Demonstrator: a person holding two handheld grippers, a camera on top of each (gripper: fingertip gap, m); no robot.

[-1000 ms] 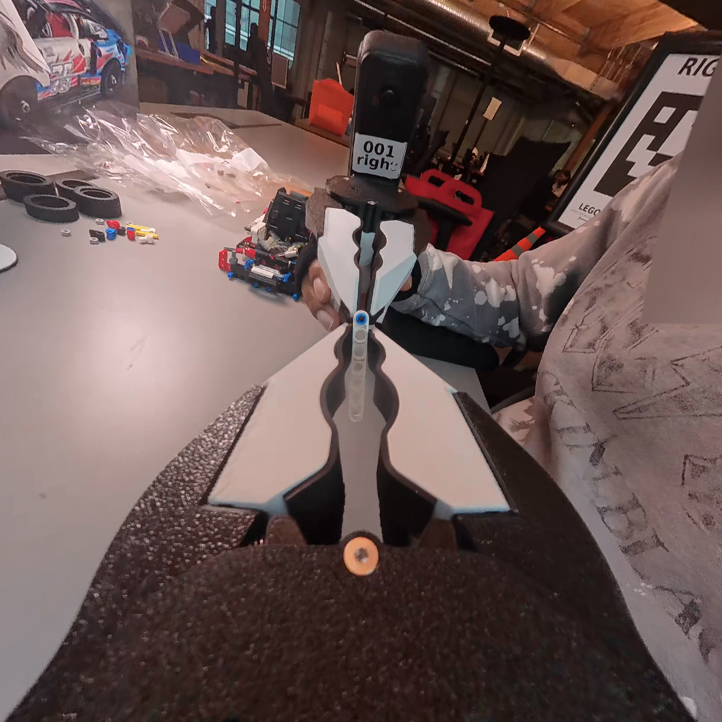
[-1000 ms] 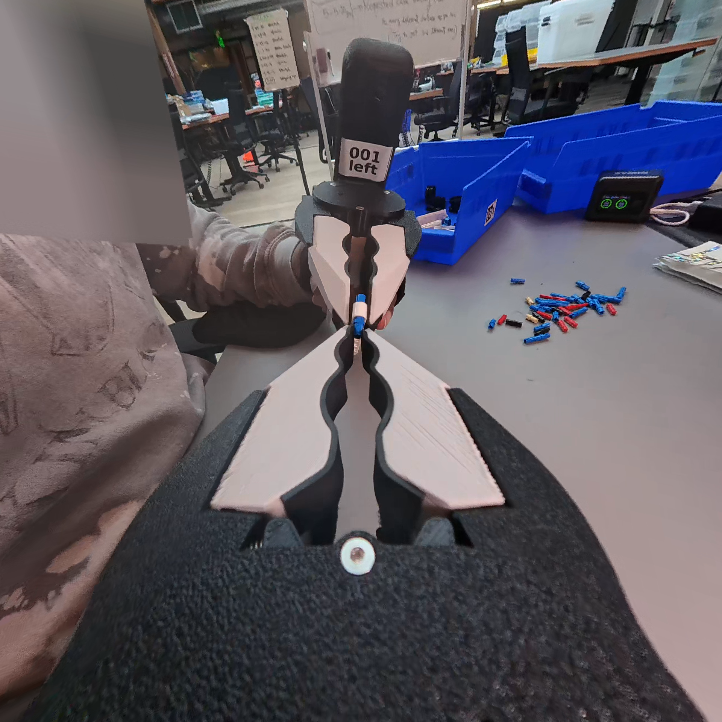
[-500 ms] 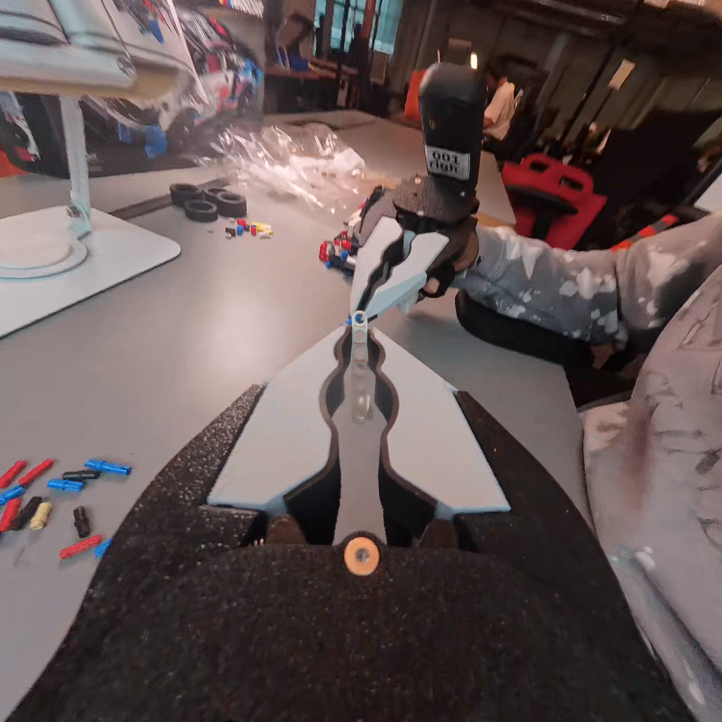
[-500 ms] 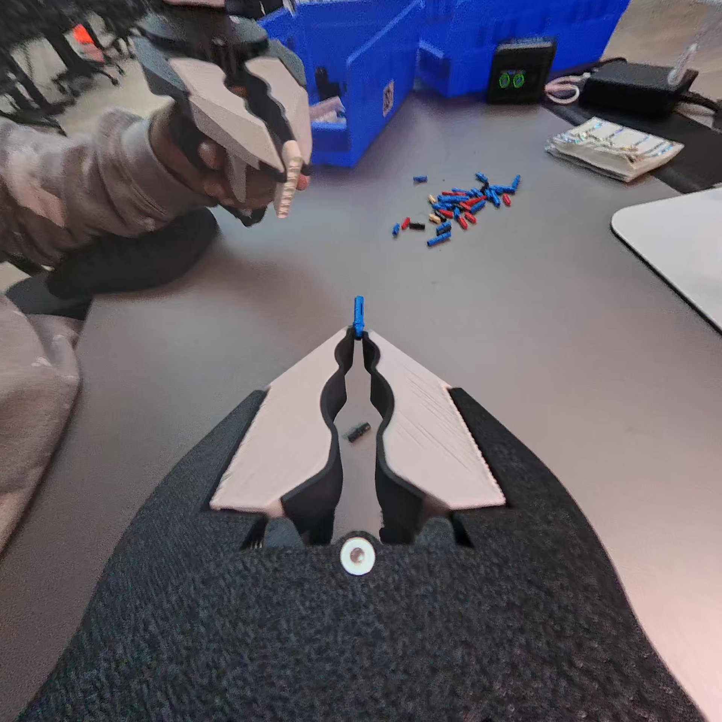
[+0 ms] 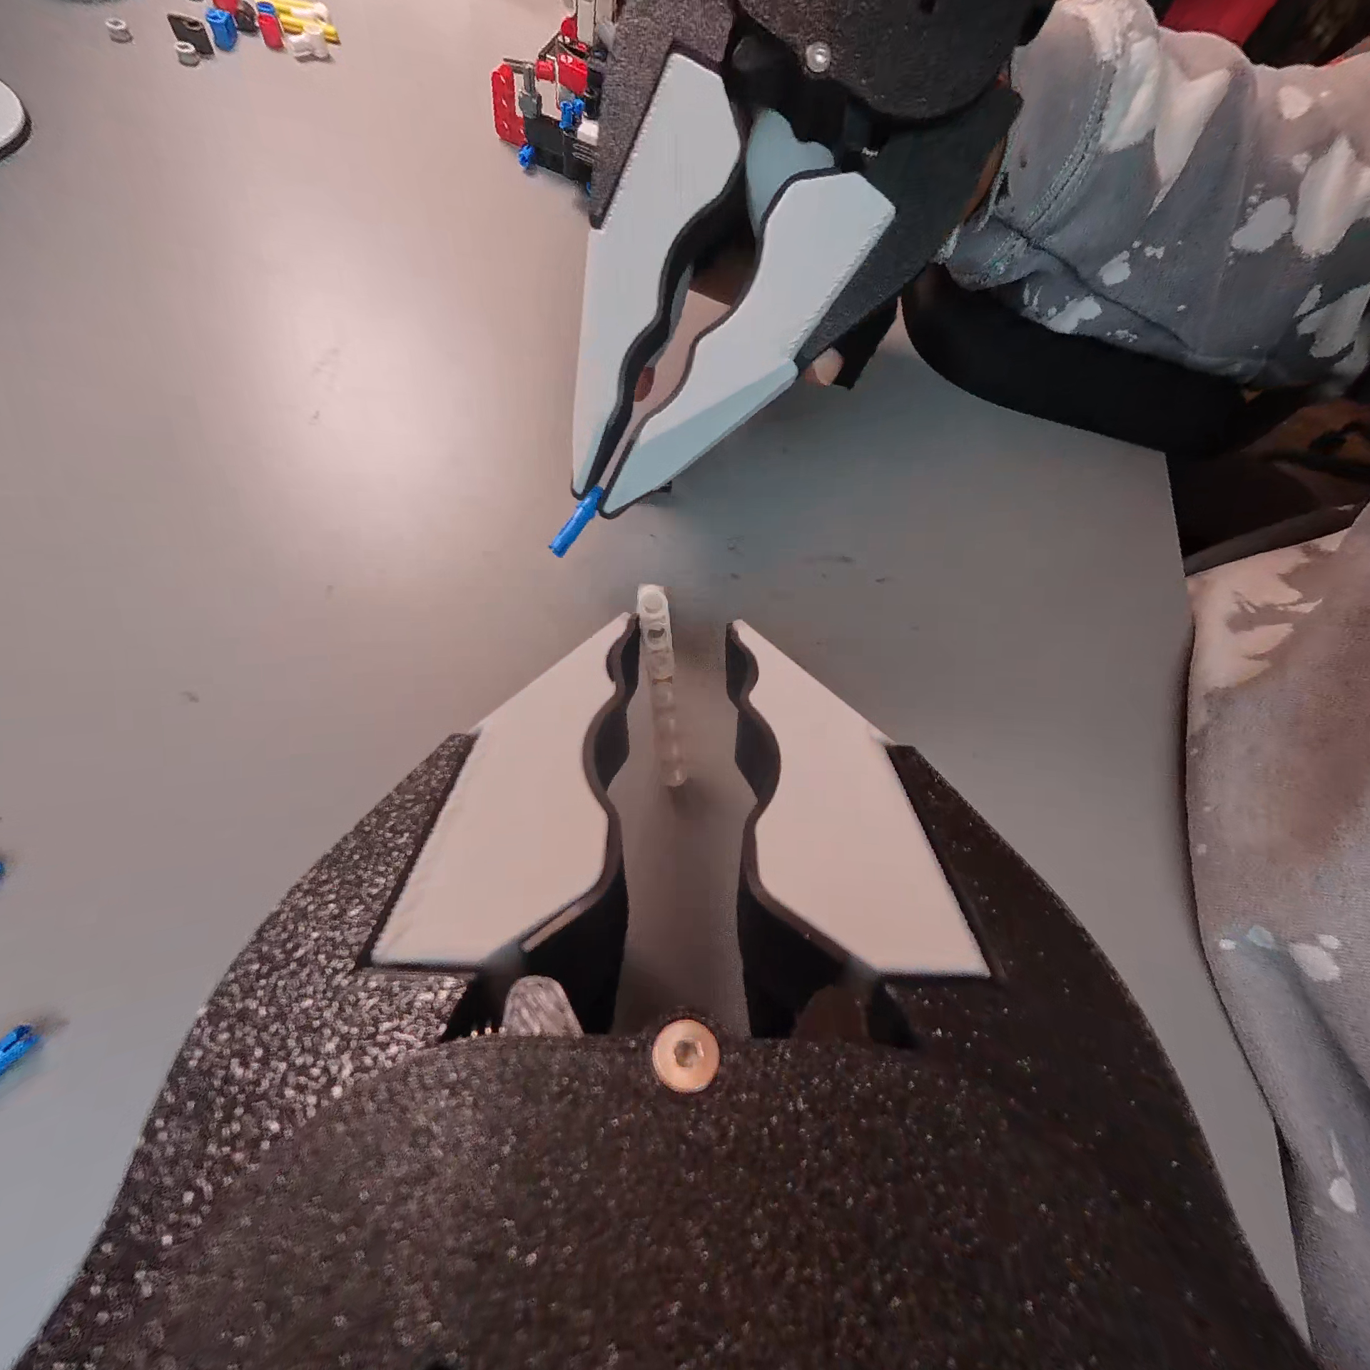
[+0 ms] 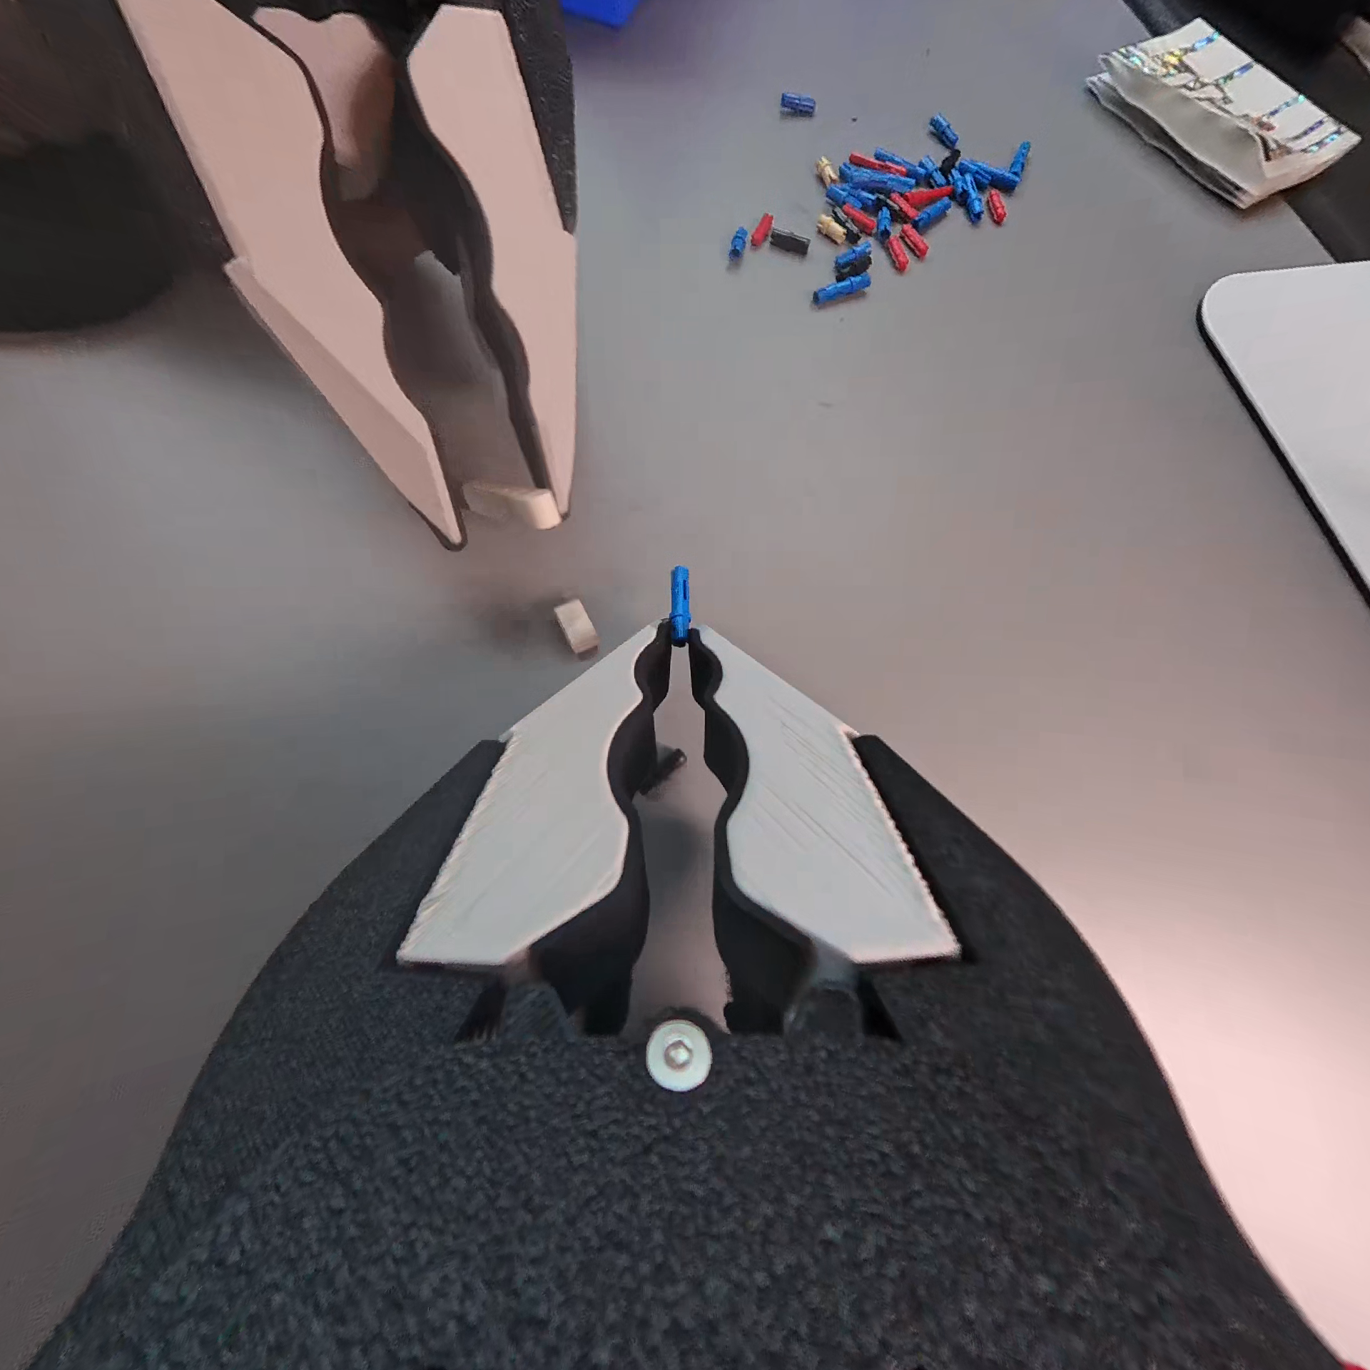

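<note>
My left gripper (image 5: 678, 630) is open, pointing down at the grey table (image 5: 296, 445). A translucent white holed beam (image 5: 658, 689) stands between its jaws, leaning on the left finger, clear of the right one. My right gripper (image 6: 679, 639) is shut on a blue pin (image 6: 679, 602) that sticks out past its tips. In the left wrist view the right gripper (image 5: 599, 498) hangs just beyond the beam, its blue pin (image 5: 572, 523) aimed down-left. In the right wrist view the left gripper (image 6: 508, 523) is at upper left with the beam's end (image 6: 519, 505) between its tips.
A small pale piece (image 6: 577, 626) lies on the table near my right fingertips. A pile of blue, red and black pins (image 6: 904, 200), a folded foil packet (image 6: 1216, 126) and a white base plate (image 6: 1305, 385) lie beyond. A part-built toy vehicle (image 5: 556, 111) and a sleeve (image 5: 1186, 185) are far off. Spacing between my two grippers at the tips: around 5 cm. My left tips are about 25 cm from the part-built toy vehicle (image 5: 556, 111), my right tips only 20 cm.
Both grippers have tipped down toward the table and drawn apart. My left gripper has opened and let go of the beam. My right gripper still grips the blue pin.
</note>
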